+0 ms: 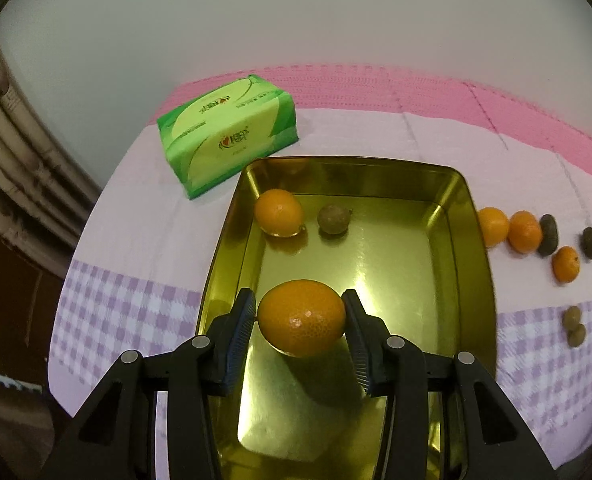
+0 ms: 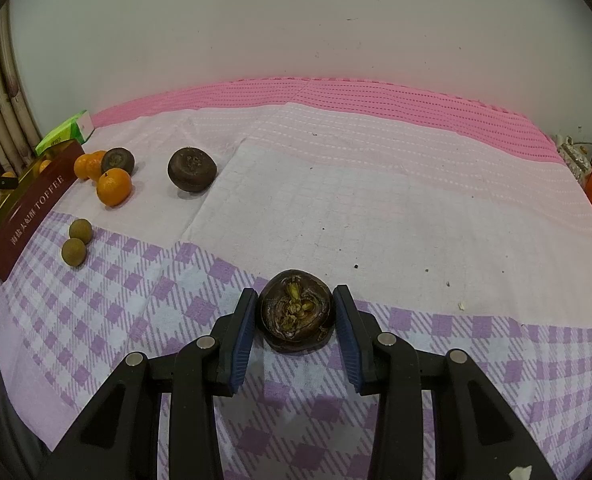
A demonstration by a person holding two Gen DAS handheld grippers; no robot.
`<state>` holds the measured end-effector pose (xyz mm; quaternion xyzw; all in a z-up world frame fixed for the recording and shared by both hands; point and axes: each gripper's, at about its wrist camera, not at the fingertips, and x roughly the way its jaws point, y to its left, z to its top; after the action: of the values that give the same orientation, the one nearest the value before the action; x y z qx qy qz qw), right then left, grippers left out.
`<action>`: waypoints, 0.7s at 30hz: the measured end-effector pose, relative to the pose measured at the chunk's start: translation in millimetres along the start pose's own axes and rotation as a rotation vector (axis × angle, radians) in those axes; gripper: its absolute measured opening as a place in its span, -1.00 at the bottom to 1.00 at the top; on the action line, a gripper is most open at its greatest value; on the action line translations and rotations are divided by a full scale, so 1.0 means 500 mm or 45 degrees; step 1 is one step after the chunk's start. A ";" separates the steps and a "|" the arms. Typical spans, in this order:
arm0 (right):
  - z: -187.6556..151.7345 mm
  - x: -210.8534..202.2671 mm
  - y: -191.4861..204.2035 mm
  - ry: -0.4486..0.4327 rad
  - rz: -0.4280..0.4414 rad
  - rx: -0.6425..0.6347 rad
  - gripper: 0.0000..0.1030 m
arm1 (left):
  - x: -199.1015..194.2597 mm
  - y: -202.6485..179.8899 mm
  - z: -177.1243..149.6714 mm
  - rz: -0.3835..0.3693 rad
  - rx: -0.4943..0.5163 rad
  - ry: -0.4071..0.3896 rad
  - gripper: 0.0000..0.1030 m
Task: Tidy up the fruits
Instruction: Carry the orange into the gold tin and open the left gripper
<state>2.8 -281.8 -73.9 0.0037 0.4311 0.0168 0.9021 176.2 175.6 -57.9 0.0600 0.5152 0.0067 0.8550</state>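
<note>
Gripping an orange (image 1: 301,317), the left gripper (image 1: 300,320) is seen above the near end of the gold tin tray (image 1: 480,240), both pads pressed against the fruit's sides. Inside the tray, a second orange (image 1: 278,212) and a small brown round fruit (image 1: 333,219) are found at the far left end, close together but apart. A green tissue pack (image 1: 228,140) is placed on the cloth just beyond the tray's far left corner. To the right of the tray, three more oranges (image 1: 525,231) and two dark water chestnuts (image 1: 548,235) are scattered on the cloth (image 1: 136,200), with two small tan longans (image 1: 574,328) lying touching nearer the camera. The right gripper (image 2: 296,312) is closed on a dark brown water chestnut (image 2: 297,312), held over the purple checked part of the cloth; whether the chestnut touches the cloth cannot be told. Another chestnut (image 2: 192,169) is seen alone further back.
</note>
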 end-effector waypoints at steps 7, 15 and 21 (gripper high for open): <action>0.002 0.001 0.003 0.002 -0.008 -0.007 -0.27 | 0.051 0.004 0.020 0.041 0.026 0.053 -0.12; 0.003 0.001 0.005 0.004 -0.012 -0.010 -0.27 | 0.077 0.000 0.031 0.065 0.050 0.066 -0.12; 0.003 0.002 0.006 0.004 -0.014 -0.010 -0.28 | 0.096 -0.006 0.036 0.082 0.060 0.083 -0.12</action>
<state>4.5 -278.9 -73.4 -0.0023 0.4326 0.0137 0.9015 214.6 174.4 -92.2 0.0963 0.5406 0.0241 0.8354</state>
